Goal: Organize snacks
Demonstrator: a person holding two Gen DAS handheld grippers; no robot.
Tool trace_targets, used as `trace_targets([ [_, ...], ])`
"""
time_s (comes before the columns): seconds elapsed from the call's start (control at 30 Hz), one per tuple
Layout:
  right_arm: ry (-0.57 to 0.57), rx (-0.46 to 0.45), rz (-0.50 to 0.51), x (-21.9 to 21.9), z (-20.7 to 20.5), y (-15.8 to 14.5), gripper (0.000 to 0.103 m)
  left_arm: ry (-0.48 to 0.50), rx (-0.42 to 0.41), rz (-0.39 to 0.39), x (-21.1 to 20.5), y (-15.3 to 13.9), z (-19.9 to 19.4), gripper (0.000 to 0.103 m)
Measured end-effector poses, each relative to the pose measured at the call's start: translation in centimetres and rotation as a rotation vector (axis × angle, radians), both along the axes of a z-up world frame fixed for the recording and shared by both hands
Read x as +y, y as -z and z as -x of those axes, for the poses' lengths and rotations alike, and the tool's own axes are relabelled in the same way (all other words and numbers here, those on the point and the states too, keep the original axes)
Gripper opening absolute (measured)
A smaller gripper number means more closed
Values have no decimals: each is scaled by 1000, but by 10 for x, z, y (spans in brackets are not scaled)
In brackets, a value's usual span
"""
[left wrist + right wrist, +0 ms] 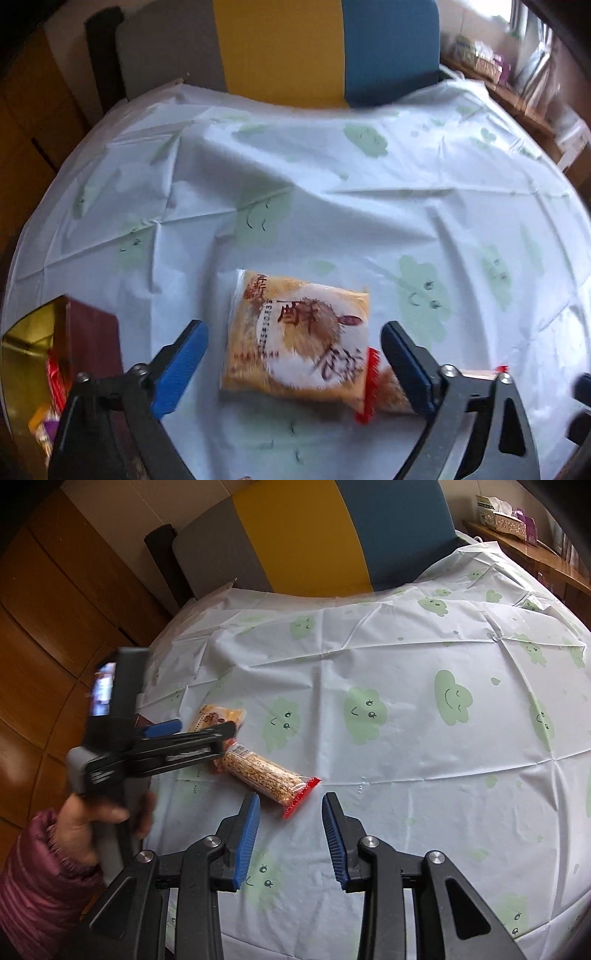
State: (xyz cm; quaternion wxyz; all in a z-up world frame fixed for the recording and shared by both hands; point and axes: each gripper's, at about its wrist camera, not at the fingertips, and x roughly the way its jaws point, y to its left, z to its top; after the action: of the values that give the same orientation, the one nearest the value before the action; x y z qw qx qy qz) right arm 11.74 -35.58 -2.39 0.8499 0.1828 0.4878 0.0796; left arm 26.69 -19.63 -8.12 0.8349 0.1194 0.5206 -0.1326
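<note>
Now left tool gaping over orange snack packet, right tool open, empty. Risk: closing snags overlapping cereal bar, drags tablecloth.

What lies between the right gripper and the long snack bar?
In the right wrist view, only bare tablecloth separates the right gripper from the long snack bar.

In the left wrist view the gold-lined box with a dark red wall is cut off at the lower left edge (contents blurred), and the black-armed left gripper hides most of the red-sealed clear grain bar packet.
</note>
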Motion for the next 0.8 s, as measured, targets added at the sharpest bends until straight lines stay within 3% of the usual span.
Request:
trace_targets([
  [0.03,0,1,0,0,0,0,35,-2,5,-21,-1,7,-3,96],
  [0.13,7,0,5,-1,0,0,35,-31,0,52,8,8,-3,71],
  [0.17,8,3,6,-2,0,1,35,-37,-20,44,10,4,2,68],
  [0.3,12,9,11,-2,0,2,35,-19,-85,72,18,-15,28,67],
  [0.53,-6,37,59,3,1,10,35,30,-143,130,38,-37,118,67],
  [0.8,-83,30,123,22,5,15,35,108,-116,120,50,-11,205,67],
])
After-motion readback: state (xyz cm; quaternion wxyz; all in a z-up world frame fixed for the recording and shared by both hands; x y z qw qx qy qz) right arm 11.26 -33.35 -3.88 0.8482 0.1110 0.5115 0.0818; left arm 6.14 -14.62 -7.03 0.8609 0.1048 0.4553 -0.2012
